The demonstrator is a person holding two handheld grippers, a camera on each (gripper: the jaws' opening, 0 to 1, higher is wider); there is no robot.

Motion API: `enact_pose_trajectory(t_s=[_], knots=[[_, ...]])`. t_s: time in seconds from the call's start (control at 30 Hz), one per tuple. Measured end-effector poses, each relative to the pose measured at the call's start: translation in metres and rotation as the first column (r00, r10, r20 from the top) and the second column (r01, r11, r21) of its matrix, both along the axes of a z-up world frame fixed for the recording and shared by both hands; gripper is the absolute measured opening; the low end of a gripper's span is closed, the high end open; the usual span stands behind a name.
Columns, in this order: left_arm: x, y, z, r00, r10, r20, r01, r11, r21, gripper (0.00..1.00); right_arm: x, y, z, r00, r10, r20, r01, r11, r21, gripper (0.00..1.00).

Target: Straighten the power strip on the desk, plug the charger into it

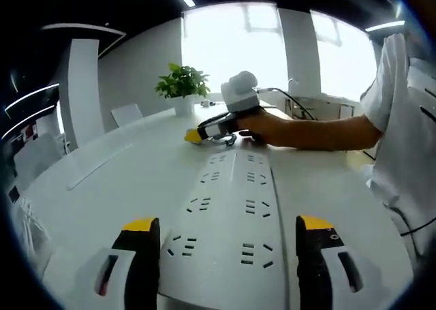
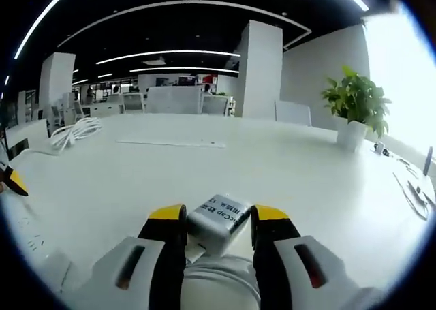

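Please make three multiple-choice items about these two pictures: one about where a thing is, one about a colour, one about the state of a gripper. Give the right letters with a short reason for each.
1. Where does the white power strip lie?
A. between the jaws of the left hand-held gripper
B. beside the potted plant
C. on a chair

2. What colour are the jaw tips of the right hand-held gripper?
A. red
B. yellow
C. blue

3. What is the state of the right hand-held gripper?
A. open with nothing between the jaws
B. shut on a coiled cable
C. shut on the charger

Answers:
1 A: the left gripper view shows the strip running up between its spread jaws on the white desk.
2 B: the tips are yellow above black.
3 C: the jaws press both sides of the white labelled charger.
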State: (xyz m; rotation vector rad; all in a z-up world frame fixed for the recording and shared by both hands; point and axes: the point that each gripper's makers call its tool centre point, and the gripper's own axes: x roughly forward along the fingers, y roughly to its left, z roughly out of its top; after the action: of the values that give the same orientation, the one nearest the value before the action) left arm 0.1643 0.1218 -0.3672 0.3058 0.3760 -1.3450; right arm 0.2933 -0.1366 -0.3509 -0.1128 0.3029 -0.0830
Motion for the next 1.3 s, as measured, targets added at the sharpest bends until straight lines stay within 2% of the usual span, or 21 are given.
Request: enact_pose_trajectory(t_s=[0.33, 0.43, 0.5, 0.57, 0.83, 0.9, 1.07, 1.3], knots=[[0.001, 0.000, 0.001, 1.000, 0.004, -0.002, -0.004, 1.000, -0.005, 0.81, 0.004, 0.002, 0.000, 0.999, 0.038, -0.011, -0.039, 0.998, -0.058, 0.38], [0.001, 0.000, 0.001, 1.000, 0.003, -0.001, -0.003, 1.000, -0.006, 0.81, 0.007, 0.005, 0.000, 0.999, 0.046, -0.011, -0.047, 0.998, -0.045, 0.40], [0.001, 0.000, 0.001, 1.000, 0.002, -0.001, -0.002, 1.000, -0.007, 0.81, 0.006, 0.004, -0.002, 0.999, 0.043, -0.018, -0.044, 0.998, -0.052, 0.37], [0.001, 0.000, 0.001, 1.000, 0.002, 0.001, -0.002, 1.000, -0.004, 0.81, 0.007, 0.002, -0.001, 0.999, 0.044, -0.016, -0.044, 0.999, -0.016, 0.37], [0.000, 0.000, 0.000, 1.000, 0.002, 0.007, -0.002, 1.000, -0.002, 0.81, 0.005, 0.001, -0.001, 0.997, 0.072, -0.025, -0.072, 0.997, 0.030, 0.34], [0.000, 0.000, 0.000, 1.000, 0.001, 0.007, -0.001, 1.000, -0.003, 0.81, 0.004, 0.000, -0.001, 0.996, 0.079, -0.035, -0.077, 0.995, 0.057, 0.28], [0.001, 0.001, 0.000, 1.000, 0.002, 0.008, -0.002, 1.000, -0.003, 0.80, 0.001, -0.005, -0.004, 0.995, 0.087, -0.052, -0.085, 0.995, 0.043, 0.27], [0.000, 0.001, 0.001, 1.000, 0.003, 0.006, -0.003, 1.000, -0.006, 0.80, 0.000, -0.007, -0.003, 0.994, 0.106, -0.032, -0.102, 0.990, 0.094, 0.27]])
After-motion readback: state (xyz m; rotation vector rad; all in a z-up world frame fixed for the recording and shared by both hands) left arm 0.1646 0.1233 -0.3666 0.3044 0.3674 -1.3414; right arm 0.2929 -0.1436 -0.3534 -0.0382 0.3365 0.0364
